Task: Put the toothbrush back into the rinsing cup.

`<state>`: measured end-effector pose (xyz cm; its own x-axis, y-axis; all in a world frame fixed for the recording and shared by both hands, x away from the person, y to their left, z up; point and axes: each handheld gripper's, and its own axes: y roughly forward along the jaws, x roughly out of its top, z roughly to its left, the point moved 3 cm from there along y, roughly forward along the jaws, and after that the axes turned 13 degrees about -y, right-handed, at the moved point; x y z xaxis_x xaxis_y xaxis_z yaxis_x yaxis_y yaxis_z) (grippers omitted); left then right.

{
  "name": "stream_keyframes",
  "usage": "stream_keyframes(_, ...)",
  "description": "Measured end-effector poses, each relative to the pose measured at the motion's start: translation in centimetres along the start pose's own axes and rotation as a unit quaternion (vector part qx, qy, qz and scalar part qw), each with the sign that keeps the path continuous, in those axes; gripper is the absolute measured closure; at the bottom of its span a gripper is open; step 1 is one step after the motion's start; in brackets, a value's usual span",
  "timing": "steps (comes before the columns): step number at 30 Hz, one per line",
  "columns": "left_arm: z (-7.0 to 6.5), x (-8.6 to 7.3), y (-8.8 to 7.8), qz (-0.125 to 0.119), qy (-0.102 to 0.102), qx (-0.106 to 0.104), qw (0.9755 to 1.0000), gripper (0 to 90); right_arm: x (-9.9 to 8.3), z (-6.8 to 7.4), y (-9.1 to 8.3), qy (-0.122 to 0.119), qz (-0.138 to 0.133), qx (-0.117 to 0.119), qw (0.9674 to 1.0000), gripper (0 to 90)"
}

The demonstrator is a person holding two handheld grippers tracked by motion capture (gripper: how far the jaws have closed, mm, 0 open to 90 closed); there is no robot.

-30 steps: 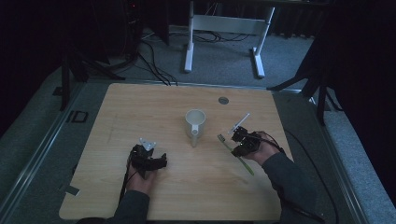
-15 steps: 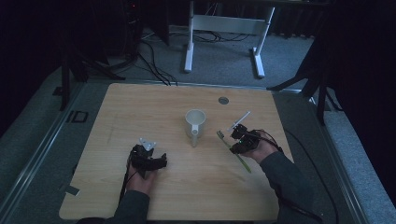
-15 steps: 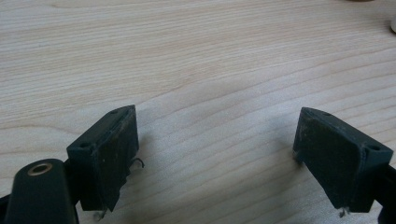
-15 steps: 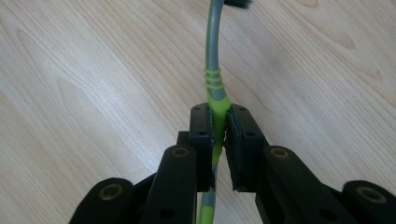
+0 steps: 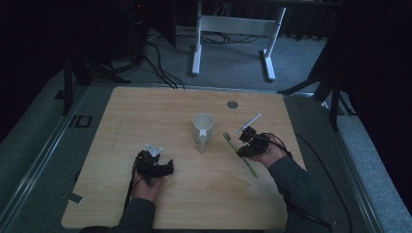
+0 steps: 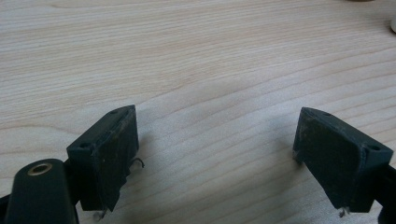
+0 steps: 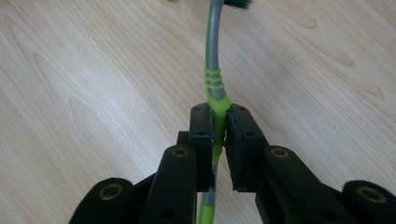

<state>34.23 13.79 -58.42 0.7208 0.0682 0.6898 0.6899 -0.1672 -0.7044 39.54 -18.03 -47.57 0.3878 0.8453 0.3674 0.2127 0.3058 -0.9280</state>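
nothing moved, right gripper (image 7: 218, 122) still clamping toothbrush (image 7: 213, 70)

A white mug (image 5: 202, 124) stands near the middle of the wooden table (image 5: 145, 111) (handle toward the near edge). A small dark disc (image 5: 232, 104) lies near the far edge. Cables (image 5: 160, 68) trail over the grey floor beyond, beside a white frame (image 5: 197, 46).

Right gripper (image 7: 219, 135) holds a toothbrush (image 7: 214, 70).
The jaws press its green handle above the wooden table (image 7: 93, 84).
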Motion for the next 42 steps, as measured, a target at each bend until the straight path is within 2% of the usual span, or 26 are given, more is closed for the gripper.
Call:
stream_keyframes(22,0.0,0.0,0.0,0.0,0.0,-0.001,1.0,14.6,1.0,-0.6,-0.1,0.013,-0.028,-0.005,0.9995,81.0)
stream_keyframes(42,0.0,0.0,0.0,0.001,0.002,-0.001,1.0,14.6,1.8,-1.3,0.0,0.029,-0.064,-0.013,0.9975,81.1)
